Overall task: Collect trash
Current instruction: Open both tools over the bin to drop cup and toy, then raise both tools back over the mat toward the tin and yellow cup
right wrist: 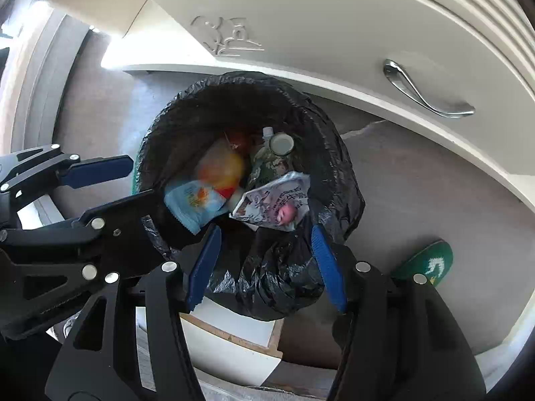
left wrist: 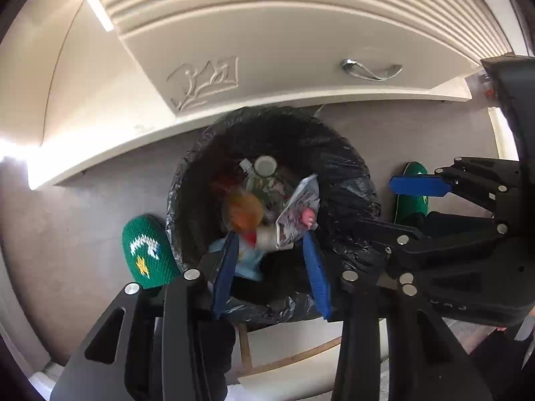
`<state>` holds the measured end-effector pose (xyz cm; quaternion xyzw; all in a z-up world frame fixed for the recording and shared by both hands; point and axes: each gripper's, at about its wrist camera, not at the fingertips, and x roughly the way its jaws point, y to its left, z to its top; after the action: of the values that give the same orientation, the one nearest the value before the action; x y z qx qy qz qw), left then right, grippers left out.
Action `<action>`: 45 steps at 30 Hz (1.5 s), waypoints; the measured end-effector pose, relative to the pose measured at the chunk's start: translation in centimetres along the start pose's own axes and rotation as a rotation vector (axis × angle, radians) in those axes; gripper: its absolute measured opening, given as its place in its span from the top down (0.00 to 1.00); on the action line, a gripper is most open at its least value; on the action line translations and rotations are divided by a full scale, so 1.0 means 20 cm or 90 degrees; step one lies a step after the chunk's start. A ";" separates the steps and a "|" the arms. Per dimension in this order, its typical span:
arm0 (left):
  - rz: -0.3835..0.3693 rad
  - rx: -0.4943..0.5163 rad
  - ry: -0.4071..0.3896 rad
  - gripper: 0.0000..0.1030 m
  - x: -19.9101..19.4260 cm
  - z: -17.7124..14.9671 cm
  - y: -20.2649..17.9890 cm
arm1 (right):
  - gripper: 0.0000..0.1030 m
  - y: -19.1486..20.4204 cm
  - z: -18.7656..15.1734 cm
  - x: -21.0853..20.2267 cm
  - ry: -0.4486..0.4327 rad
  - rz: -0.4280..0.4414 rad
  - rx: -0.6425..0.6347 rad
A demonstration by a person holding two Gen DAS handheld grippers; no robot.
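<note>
Grey floor ran beneath a cream cabinet [left wrist: 301, 50], and against the cabinet's base stood a bin [left wrist: 277, 200] lined with a black bag [right wrist: 284, 277]. Both tongs hung over the bin, pointing almost straight down into its mouth. The left gripper [left wrist: 272, 257] held its blue pads apart with nothing between them; inside the bin, directly below, lay a printed wrapper [left wrist: 301, 207], an orange item [left wrist: 242, 212] and a capped bottle [left wrist: 265, 167] toward the cabinet side. The right gripper [right wrist: 267, 260] also stood open and empty, over the bin's near rim, where the bag lay bunched. The trash sat loose within the bin. Judged from this, the bag's near rim lay closest to the right gripper, and gathering it seemed the likely next move.
</note>
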<state>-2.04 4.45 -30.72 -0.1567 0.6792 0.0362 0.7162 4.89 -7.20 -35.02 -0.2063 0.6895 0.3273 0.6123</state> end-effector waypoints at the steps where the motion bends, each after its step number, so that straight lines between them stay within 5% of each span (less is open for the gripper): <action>1: 0.001 0.000 -0.003 0.57 -0.01 0.00 -0.01 | 0.48 -0.01 0.00 -0.01 -0.004 -0.004 0.003; 11: 0.005 -0.014 -0.092 0.47 -0.26 0.01 -0.02 | 0.47 -0.01 -0.04 -0.36 -0.103 -0.017 0.004; 31: -0.015 0.016 -0.306 0.47 -0.90 -0.12 -0.16 | 0.46 0.01 -0.21 -1.08 -0.327 -0.046 -0.036; 45: -0.011 0.040 -0.370 0.47 -1.18 0.12 -0.18 | 0.46 0.01 -0.14 -1.36 -0.402 -0.072 -0.072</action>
<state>-0.47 5.47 -6.72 -0.1234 0.4452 0.0526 0.8853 7.32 -12.27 -8.17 -0.1658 0.4335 0.3784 0.8009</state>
